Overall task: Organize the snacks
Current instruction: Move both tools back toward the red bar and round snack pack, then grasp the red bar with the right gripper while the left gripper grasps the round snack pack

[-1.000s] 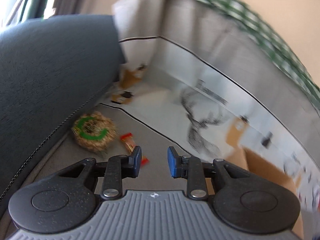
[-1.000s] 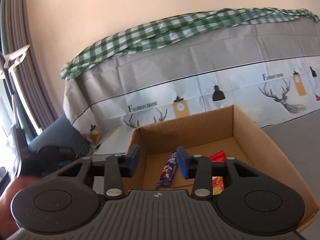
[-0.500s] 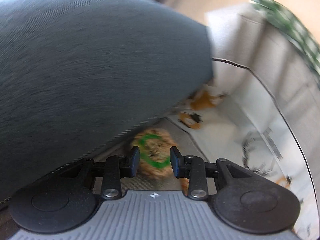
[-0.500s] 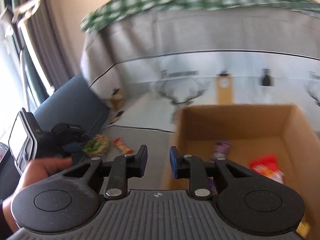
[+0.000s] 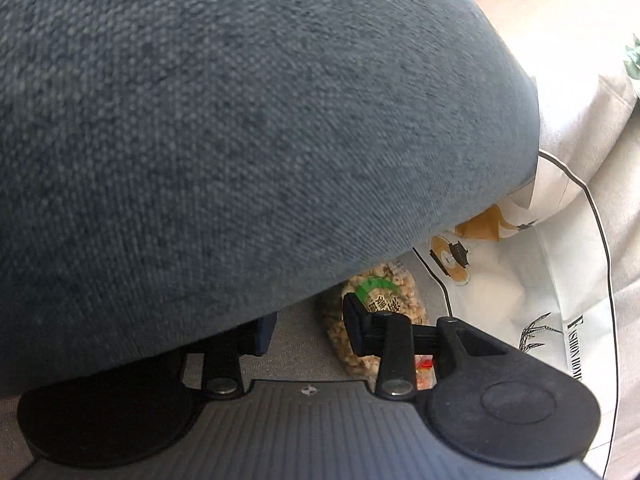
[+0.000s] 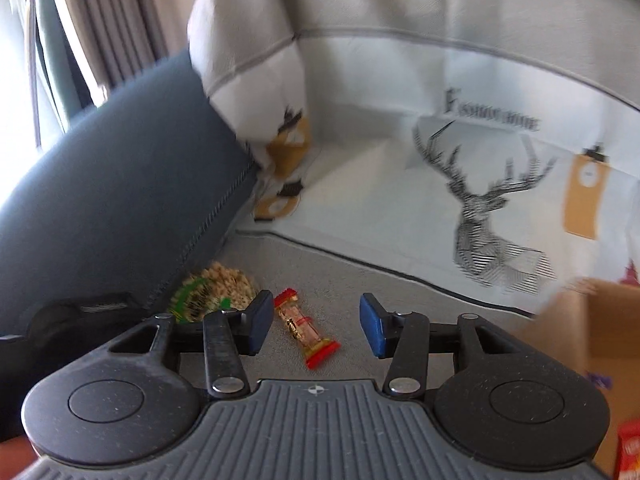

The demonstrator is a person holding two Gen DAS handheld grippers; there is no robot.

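Note:
A round pack of puffed snack with a green ring (image 5: pixel 380 296) lies on the grey seat, tucked under the edge of a blue cushion (image 5: pixel 240 140). My left gripper (image 5: pixel 310 332) hovers low in front of it with its jaws opening. Only bare seat shows between them, and the pack sits just beyond the right finger (image 5: pixel 356 330). The cushion hides part of the left finger. A clear candy with red ends (image 6: pixel 304 330) lies on the seat between the fingers of my right gripper (image 6: pixel 316 330). Its jaws are opening and the pads are clear of the candy. The round pack (image 6: pixel 212 290) lies to its left.
A deer-print cloth (image 6: pixel 480 184) covers the backrest and part of the seat. An open cardboard box (image 6: pixel 592 320) stands at the right, with a red pack (image 6: pixel 628 452) at its lower corner. The blue cushion (image 6: pixel 112 184) leans at the left.
My left gripper rolled and moved down to the round pack under the cushion. My right gripper swung left from over the box to the candy, and its jaws spread wider.

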